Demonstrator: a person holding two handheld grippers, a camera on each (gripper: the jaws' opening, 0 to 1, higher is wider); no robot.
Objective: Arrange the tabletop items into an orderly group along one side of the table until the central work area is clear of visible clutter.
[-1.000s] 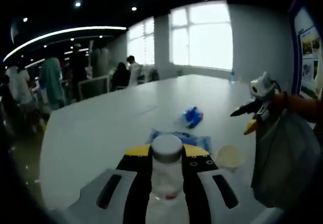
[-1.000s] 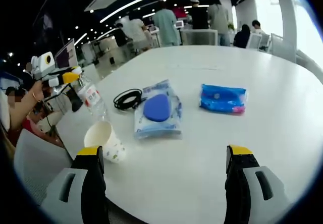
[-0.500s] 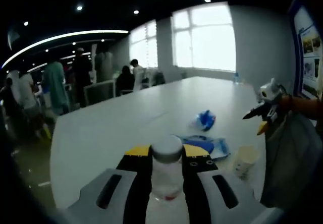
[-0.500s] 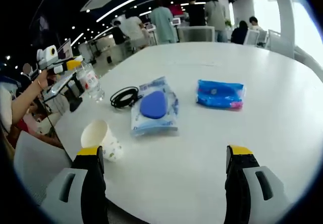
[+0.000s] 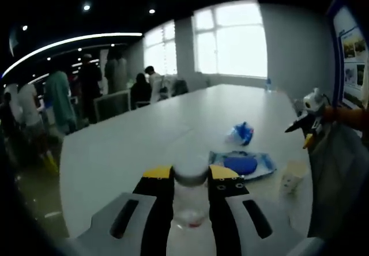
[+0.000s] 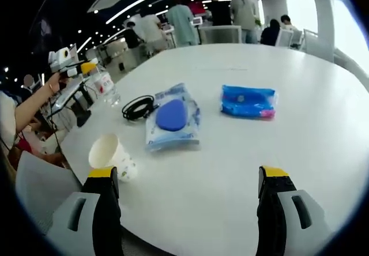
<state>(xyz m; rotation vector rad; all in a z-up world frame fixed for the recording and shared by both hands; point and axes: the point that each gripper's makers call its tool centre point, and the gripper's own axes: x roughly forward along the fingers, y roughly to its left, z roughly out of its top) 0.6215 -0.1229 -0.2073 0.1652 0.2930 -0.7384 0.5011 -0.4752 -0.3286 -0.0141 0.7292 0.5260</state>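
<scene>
Holding a clear water bottle [image 5: 190,195] clamped at frame bottom, the left gripper [image 5: 191,182] has barely started; right gripper [image 6: 187,181] gapes empty. Paper cup [image 6: 110,157], black cable [image 6: 137,106] and blue packets [image 6: 248,101] clutter mid-table.

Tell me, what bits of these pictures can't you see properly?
- Clear plastic bottle, left gripper view: its lower part is hidden between the left gripper and cut off by the bottom edge.
- White paper cup, right gripper view: its base sits behind the right gripper finger.
- Words on the blue flat packet and the clear pouch with a blue oval: too small.
</scene>
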